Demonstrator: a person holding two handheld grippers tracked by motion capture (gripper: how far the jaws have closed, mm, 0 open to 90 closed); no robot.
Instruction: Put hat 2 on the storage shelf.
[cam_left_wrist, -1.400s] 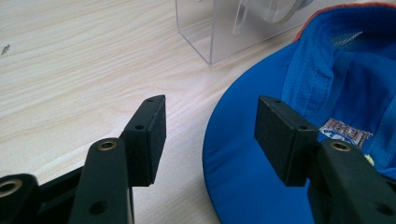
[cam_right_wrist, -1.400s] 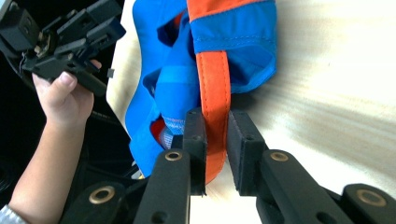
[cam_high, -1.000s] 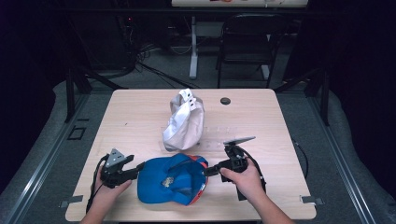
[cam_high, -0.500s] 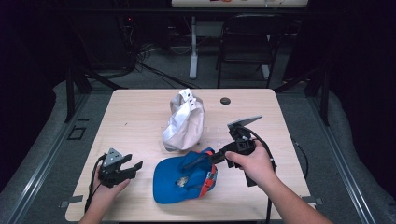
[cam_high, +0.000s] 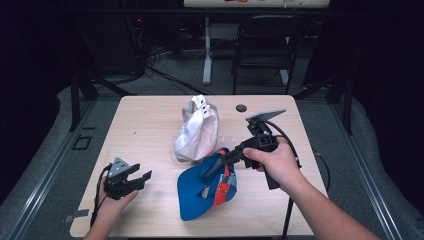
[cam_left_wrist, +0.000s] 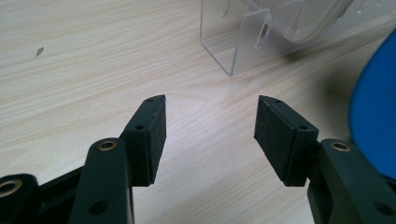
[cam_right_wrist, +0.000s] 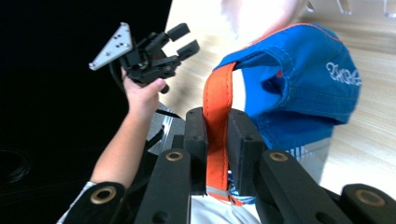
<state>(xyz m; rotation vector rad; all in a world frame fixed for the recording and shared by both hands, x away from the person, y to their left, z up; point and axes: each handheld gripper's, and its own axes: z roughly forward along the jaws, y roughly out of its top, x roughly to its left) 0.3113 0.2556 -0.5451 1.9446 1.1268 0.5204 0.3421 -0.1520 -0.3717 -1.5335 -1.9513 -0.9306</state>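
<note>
Looks like a lab or recording studio bay to me, not a home. I see a bare light-wood table (cam_high: 150, 130) standing on grey carpet (cam_high: 60, 150), dark surround on all sides. At 12 o'clock beyond the table there's a black folding chair (cam_high: 260, 50) and a white desk leg (cam_high: 207, 50) with loose cables (cam_high: 155, 65) trailing over the floor. Black metal frame struts (cam_high: 80, 95) at 10 o'clock and 2 o'clock look like rig framing. A clear acrylic stand (cam_left_wrist: 261, 37) sits on the tabletop.
</note>
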